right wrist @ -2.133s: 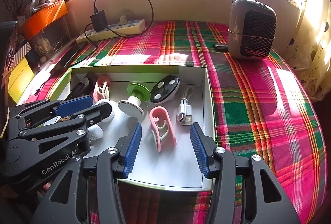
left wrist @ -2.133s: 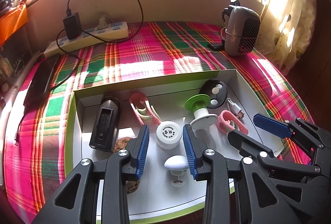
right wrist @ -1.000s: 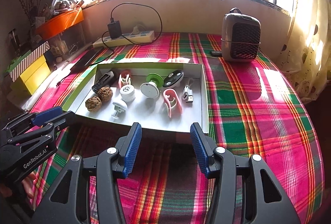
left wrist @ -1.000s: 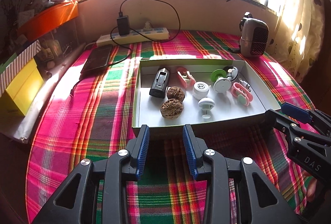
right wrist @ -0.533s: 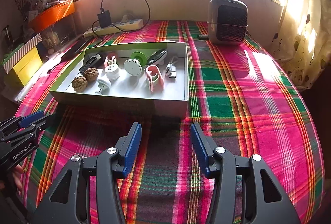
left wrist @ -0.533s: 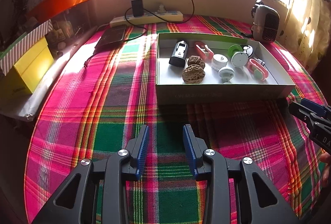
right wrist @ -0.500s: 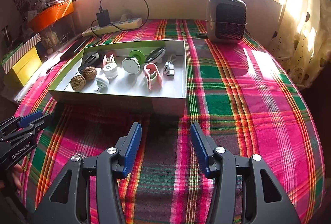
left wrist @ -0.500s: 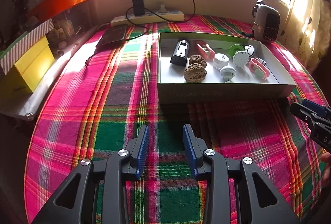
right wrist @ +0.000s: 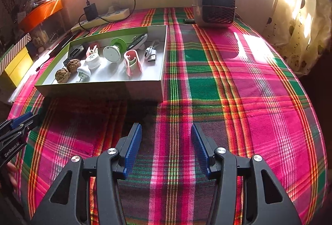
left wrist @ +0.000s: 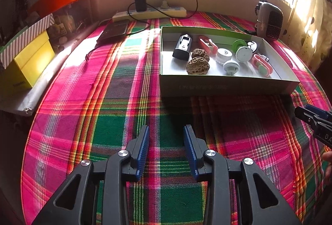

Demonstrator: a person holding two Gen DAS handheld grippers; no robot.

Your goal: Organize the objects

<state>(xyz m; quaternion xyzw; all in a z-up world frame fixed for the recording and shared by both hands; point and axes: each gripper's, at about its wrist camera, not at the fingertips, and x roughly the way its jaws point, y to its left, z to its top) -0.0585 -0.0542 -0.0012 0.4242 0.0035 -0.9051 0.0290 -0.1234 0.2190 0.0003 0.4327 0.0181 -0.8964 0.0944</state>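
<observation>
A shallow white box with a green rim (left wrist: 226, 86) (right wrist: 99, 90) sits on the plaid cloth. Inside lie two walnuts (left wrist: 197, 66) (right wrist: 62, 75), a black device (left wrist: 182, 47), a white jar (left wrist: 223, 55) (right wrist: 93, 60), a white knob (left wrist: 230, 66) (right wrist: 83, 72), a green-and-white disc (left wrist: 241, 51) (right wrist: 113, 51), pink clips (left wrist: 261, 62) (right wrist: 132, 63) and a USB cable (right wrist: 151, 52). My left gripper (left wrist: 166, 131) hovers open and empty over bare cloth, well in front of the box. My right gripper (right wrist: 166, 129) is likewise open and empty, near the box's front right corner.
A small grey heater (right wrist: 214, 4) (left wrist: 269, 19) stands at the back right. A power strip with a black charger (left wrist: 149, 11) (right wrist: 101, 16) lies along the back wall, a dark tablet (left wrist: 114, 31) beside it. Yellow and striped boxes (left wrist: 29, 56) sit off the left edge.
Both grippers have drawn back from inside the box, which now lies farther away and to the side. Their jaws stay open and empty.
</observation>
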